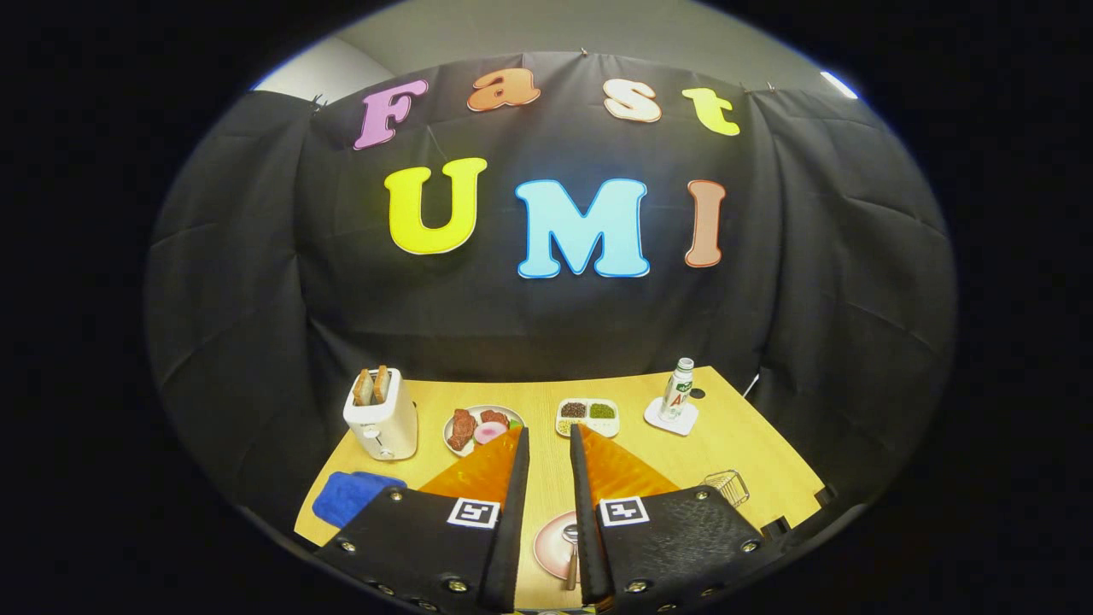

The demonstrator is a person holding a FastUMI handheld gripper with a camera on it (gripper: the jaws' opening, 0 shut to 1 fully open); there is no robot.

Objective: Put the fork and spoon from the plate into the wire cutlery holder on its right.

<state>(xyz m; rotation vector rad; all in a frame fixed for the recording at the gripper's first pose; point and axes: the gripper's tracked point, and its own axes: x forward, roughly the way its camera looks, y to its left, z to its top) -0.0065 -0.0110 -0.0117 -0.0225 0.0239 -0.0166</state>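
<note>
Jaws stand apart with nothing between them but bare tabletop; I am holding the gripper (548,444) high and back from the table (751,436), which lets me take in the whole layout before I commit to a descent. Low between the fingers sits the pink plate (551,542), and on it I can make out a spoon (571,555), bowl away from me and handle running toward me. The fork I cannot pick out; the right finger may be covering it. Just beyond that finger, to the plate's right, the wire cutlery holder (728,487) stands upright and looks empty, so I judge neither piece is moved yet. Farther off are a toaster (382,418), a blue cloth (346,498) and a bottle (679,390).
</note>
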